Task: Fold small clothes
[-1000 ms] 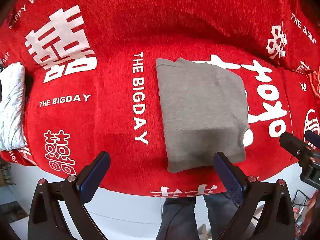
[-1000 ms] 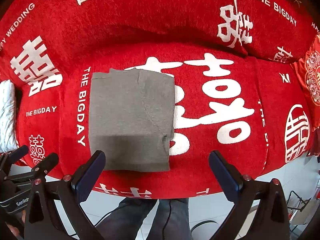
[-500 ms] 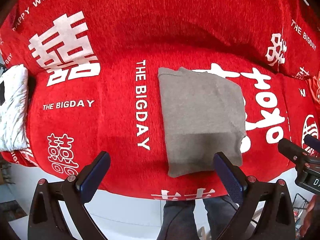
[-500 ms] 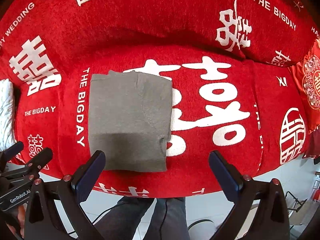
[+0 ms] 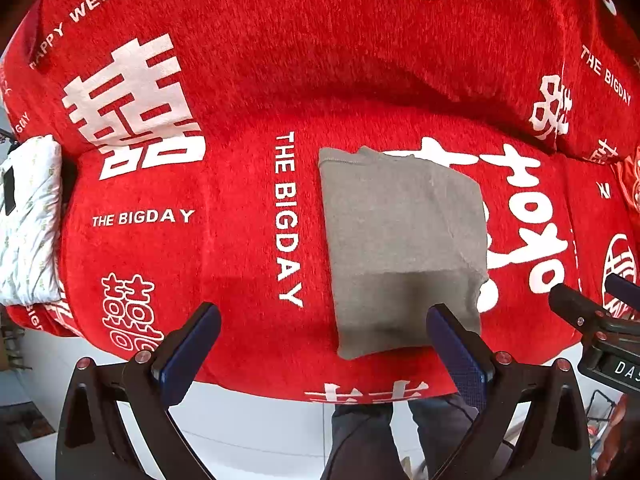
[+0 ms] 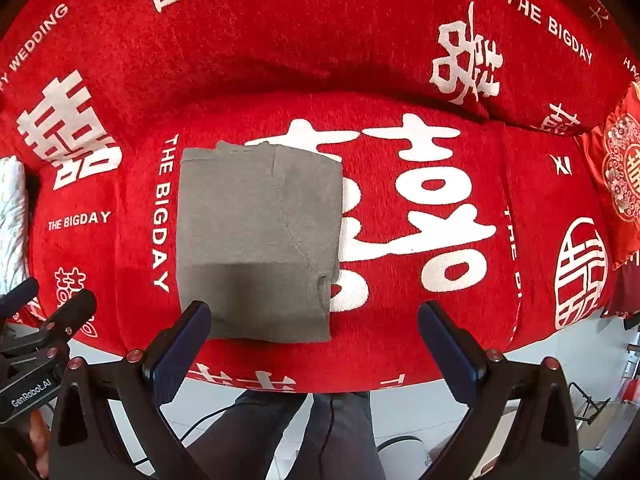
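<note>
Left wrist view: your left gripper [image 5: 322, 344] hangs wide apart, holding nothing, above the near edge of the red cover [image 5: 224, 248]. The folded grey garment [image 5: 404, 248] lies flat on it, right of centre; a white pillow [image 5: 28, 220] sits far left.

Right wrist view: your right gripper [image 6: 314, 340] is likewise spread wide and empty. The garment [image 6: 256, 236] lies left of centre, near your left finger [image 6: 176, 348].

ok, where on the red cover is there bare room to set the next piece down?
Widest bare patch: right of the grey folded garment, across the big white character toward the embroidered red cushion. A narrower one lies on its left, between the garment and the white quilted bundle. Both hand-held grippers, left and right, hover open at the front edge.
</note>
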